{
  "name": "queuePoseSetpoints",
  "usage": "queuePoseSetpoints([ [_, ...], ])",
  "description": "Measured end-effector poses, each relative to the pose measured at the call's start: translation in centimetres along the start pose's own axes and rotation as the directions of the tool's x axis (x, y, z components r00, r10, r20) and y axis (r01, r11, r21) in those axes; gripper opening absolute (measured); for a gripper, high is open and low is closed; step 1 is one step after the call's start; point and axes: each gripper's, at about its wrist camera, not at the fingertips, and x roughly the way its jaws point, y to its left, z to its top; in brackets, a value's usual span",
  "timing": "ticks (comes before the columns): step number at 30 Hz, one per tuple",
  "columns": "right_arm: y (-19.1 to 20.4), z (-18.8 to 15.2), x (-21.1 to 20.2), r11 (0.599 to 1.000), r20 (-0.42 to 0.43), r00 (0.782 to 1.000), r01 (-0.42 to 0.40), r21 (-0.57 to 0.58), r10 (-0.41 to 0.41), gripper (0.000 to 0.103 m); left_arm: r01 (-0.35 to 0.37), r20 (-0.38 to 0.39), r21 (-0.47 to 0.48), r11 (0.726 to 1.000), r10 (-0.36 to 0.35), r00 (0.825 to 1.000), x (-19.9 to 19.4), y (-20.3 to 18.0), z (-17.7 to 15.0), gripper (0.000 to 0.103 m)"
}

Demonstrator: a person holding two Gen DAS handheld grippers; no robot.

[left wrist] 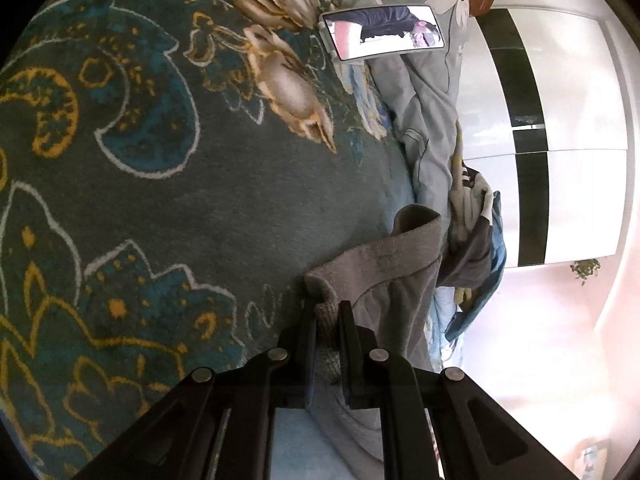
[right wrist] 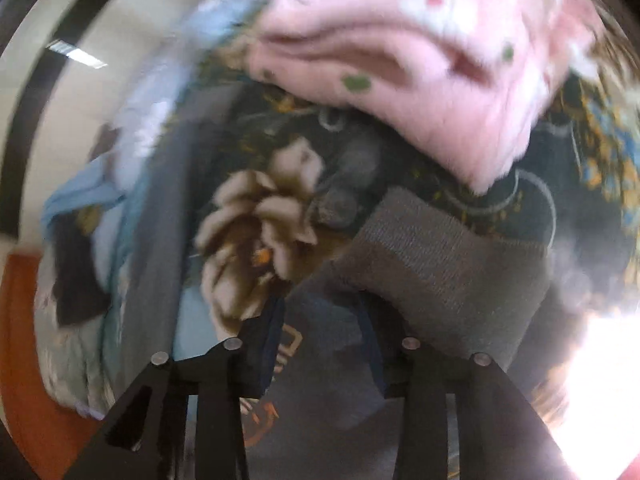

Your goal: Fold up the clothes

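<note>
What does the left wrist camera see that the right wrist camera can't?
Only the left wrist view shows a small mirror propped on the bed, and the left gripper with its jaws pinched on a grey ribbed cuff. Only the right wrist view, which is blurred, shows a folded pink fleece garment and the right gripper, jaws apart over grey cloth with orange print. Both show the dark teal floral blanket and the white wardrobe.

grey garment (left wrist: 384, 264): ribbed knit | blanket (left wrist: 140, 160): matt pile | wardrobe (left wrist: 560, 120): glossy
</note>
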Motion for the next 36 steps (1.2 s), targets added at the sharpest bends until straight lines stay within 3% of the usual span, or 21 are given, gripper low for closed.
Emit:
queuePoseSetpoints([
  [3,0.6,0.8,0.6,0.998,-0.030,0.999,0.045,0.054,-0.043,0.053,0.004,-0.003,-0.005,1.000,-0.004,1.000,0.1,0.1,0.0,0.010],
  [10,1.7,2.0,2.1,0.989,-0.114,0.985,0.136,0.065,-0.128,0.054,0.008,-0.017,-0.007,1.000,-0.008,1.000,-0.1,0.5,0.2,0.010],
  [13,1.8,2.1,2.3,0.985,-0.126,0.979,0.167,0.047,-0.160,0.048,0.007,-0.022,-0.013,1.000,-0.007,1.000,-0.2,0.8,0.2,0.010],
  [19,0.4,2.4,2.1,0.984,-0.139,0.978,0.166,0.059,-0.157,0.024,0.010,-0.025,-0.019,1.000,-0.010,1.000,-0.2,1.0,0.1,0.010],
  [21,-0.2,2.3,1.7,0.989,-0.133,0.983,0.136,0.060,-0.127,0.011,0.010,-0.025,-0.020,1.000,-0.010,1.000,-0.3,1.0,0.0,0.010],
  [23,-0.7,2.1,1.0,0.995,-0.118,0.990,0.084,0.059,-0.077,0.006,0.009,-0.023,-0.019,1.000,-0.009,1.000,-0.3,0.9,0.0,0.010],
  [28,0.9,2.5,-2.9,0.992,-0.023,0.991,-0.130,0.002,0.130,0.004,0.013,-0.008,-0.004,1.000,-0.013,1.000,-0.5,-0.2,0.1,0.010],
  [32,4.3,2.8,-8.3,0.934,0.060,0.935,-0.343,-0.098,0.350,0.004,0.077,0.010,0.042,0.996,-0.078,0.997,-1.2,-2.9,0.4,0.010],
  [35,4.6,1.6,-13.4,0.862,0.128,0.861,-0.462,-0.208,0.492,0.004,0.134,0.030,0.110,0.985,-0.138,0.990,-2.4,-5.5,0.5,0.010],
  [36,3.9,1.0,-14.1,0.851,0.142,0.848,-0.473,-0.228,0.510,0.004,0.146,0.037,0.136,0.980,-0.152,0.988,-2.8,-6.1,0.4,0.010],
])
